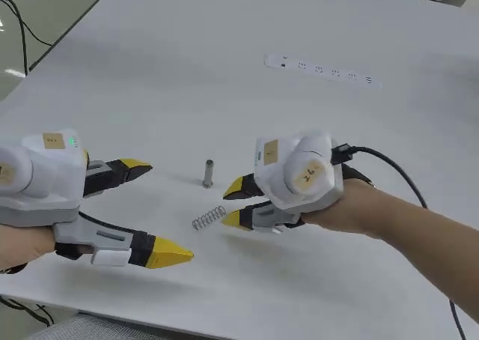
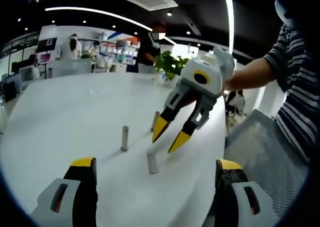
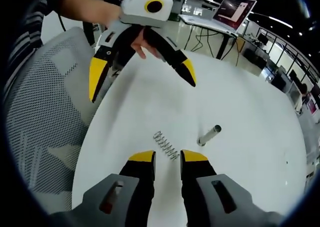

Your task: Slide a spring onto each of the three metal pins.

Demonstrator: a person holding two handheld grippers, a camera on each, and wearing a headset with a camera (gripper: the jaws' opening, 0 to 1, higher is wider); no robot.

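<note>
A: Head view. Small steel coil spring (image 1: pixel 209 218) lying flat near upright grey metal pin (image 1: pixel 208 173), not on it. Jaws of right gripper (image 1: pixel 232 205) narrowly apart at spring, gripping nothing; left gripper (image 1: pixel 165 211) wide, empty.
B: Same from left gripper view. Right gripper view: spring just ahead of tips.
A: Likely to squirt away if pinched off-centre; might topple pin.
</note>
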